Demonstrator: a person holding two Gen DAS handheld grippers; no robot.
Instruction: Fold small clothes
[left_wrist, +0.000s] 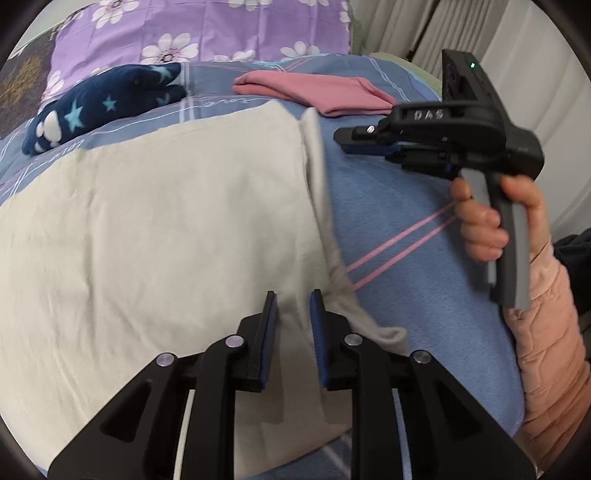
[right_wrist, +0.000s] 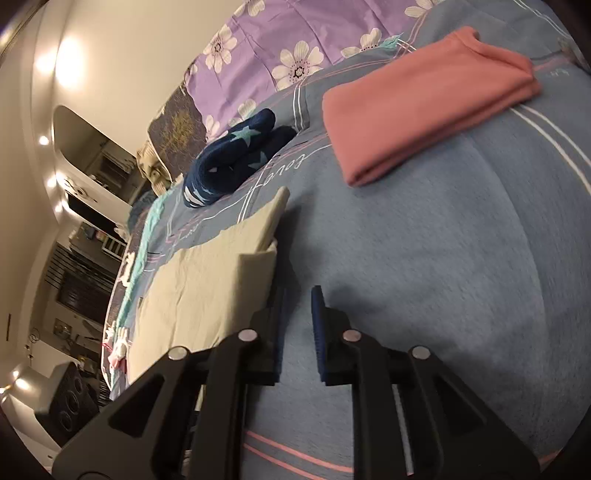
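A: Left hand-held gripper (left_wrist: 293, 306), own cam: jaws a narrow gap apart, nothing between the pads. Tips sit over the right edge of the beige garment (left_wrist: 155, 236), at 6 o'clock in frame.

B: Garment layout, left to right?

A: Beige garment lies flat on the blue bedspread (left_wrist: 417, 258) and fills the frame from 9 o'clock to centre. Its right edge runs as a folded strip from 12 down to 6. Blue cover with two pink stripes is at 3 o'clock.

B: Right unit?

A: Right hand-held gripper (left_wrist: 345, 142) is at 2 o'clock in the left cam, held in the person's right hand (left_wrist: 491, 218), pink quilted sleeve. Side-on there, so the gap can't be read. Own cam (right_wrist: 297, 301): jaws slightly apart, nothing held. Left pad is just beside the beige garment's (right_wrist: 207, 291) near corner; contact can't be confirmed.

B: Other items?

A: Navy star-print piece (left_wrist: 99, 105) at 10 o'clock, bunched. Pink folded garment (left_wrist: 321, 92) at 1 o'clock, well apart from the beige one. Purple floral quilt (left_wrist: 207, 29) at 12, behind both.
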